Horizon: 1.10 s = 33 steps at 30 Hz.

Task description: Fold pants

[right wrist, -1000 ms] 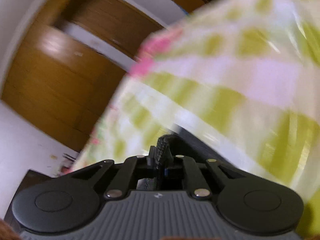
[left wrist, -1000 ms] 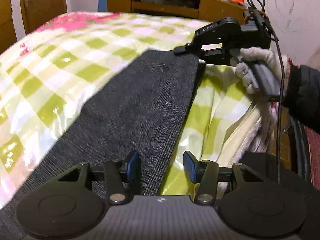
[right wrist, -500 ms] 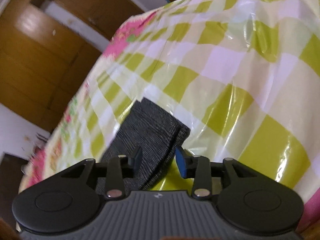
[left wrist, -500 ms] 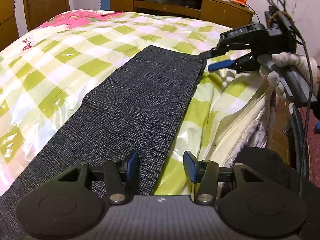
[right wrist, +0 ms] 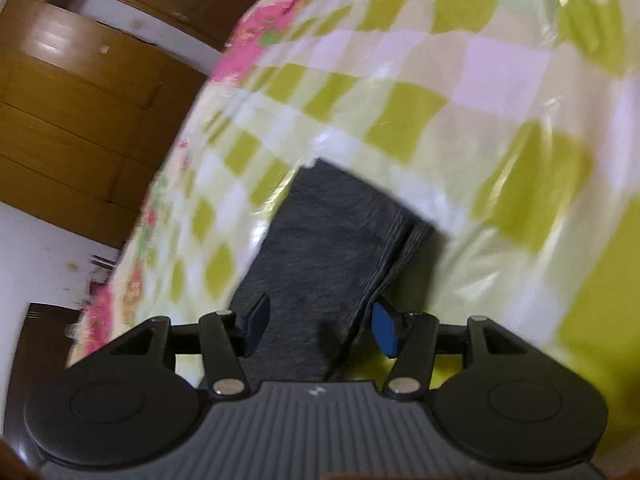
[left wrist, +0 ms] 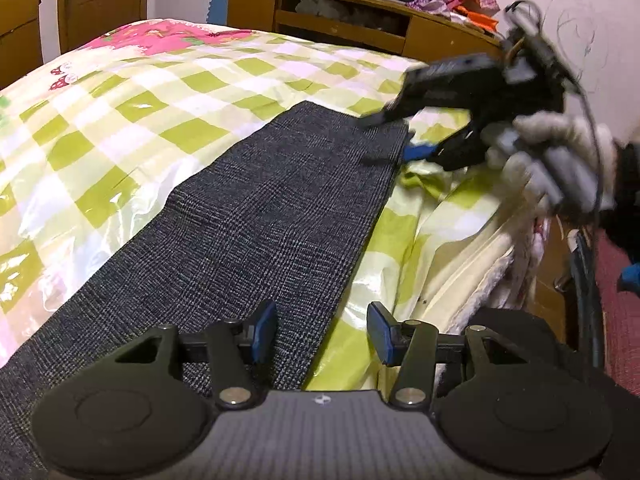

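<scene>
Home bedroom. Bed with a green-checked plastic-covered quilt directly ahead of the left hand-held gripper. Past the bed: low wooden cabinet piled with clothes, wooden doors to the left, scribbled-on wall right.

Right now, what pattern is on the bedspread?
Green, white and pink checks on the bedspread; clearest in the left wrist view.

Right tool motion-blurred; pants cut off.
</scene>
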Tool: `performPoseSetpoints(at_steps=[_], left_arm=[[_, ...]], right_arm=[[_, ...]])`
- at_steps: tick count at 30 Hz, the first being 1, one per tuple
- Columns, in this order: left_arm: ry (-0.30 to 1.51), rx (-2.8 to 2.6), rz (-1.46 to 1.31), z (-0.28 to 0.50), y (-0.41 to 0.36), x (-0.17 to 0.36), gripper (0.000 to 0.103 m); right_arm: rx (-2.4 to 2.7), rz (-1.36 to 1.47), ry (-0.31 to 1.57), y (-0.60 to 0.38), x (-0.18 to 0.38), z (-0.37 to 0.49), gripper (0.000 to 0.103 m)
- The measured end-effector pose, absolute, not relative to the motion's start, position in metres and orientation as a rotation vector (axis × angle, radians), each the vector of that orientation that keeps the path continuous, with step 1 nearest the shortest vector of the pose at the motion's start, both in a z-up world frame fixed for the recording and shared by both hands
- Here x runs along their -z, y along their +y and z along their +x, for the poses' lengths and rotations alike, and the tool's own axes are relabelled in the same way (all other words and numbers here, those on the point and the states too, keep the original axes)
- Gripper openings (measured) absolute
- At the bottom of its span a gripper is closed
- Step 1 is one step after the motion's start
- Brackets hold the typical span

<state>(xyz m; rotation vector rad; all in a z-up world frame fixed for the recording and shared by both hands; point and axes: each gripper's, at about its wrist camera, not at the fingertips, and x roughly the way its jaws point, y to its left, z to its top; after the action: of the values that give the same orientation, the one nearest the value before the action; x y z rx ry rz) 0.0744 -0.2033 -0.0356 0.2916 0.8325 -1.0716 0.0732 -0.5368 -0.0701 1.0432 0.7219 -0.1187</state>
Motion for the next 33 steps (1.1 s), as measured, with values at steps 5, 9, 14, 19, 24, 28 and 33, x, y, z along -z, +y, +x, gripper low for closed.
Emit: performPoseSetpoints(at_steps=[5,9,14,19,24,28,33], left_arm=[[0.806,1.047,0.260,0.073,-0.183,0.024,0.061],[0.815,0.989,0.245,0.076,-0.161,0.022,0.061],[0.887,0.979,0.207,0.086,-0.166,0.037,0.061],[0.873,1.016,0.233,0.081,-0.202,0.046,0.067],[0.854,1.081,0.219,0.082,-0.232,0.045,0.067],[0.847,1.106,0.189,0.080,-0.233,0.042,0.067],[0.824,1.009,0.184,0.080,-0.179,0.026,0.067]], right_arm=[[0.106,1.060,0.651,-0.521,0.087,0.077,0.060],[0.028,1.123,0.505,-0.511,0.092,0.067,0.068],[-0.018,1.147,0.530,-0.499,0.104,0.079,0.008],[-0.054,1.319,0.400,-0.516,0.111,0.078,0.008],[-0.005,1.318,0.347,-0.539,0.107,0.064,0.008],[0.047,1.278,0.331,-0.555,0.094,0.048,0.008],[-0.014,1.145,0.355,-0.533,0.062,0.062,0.008]])
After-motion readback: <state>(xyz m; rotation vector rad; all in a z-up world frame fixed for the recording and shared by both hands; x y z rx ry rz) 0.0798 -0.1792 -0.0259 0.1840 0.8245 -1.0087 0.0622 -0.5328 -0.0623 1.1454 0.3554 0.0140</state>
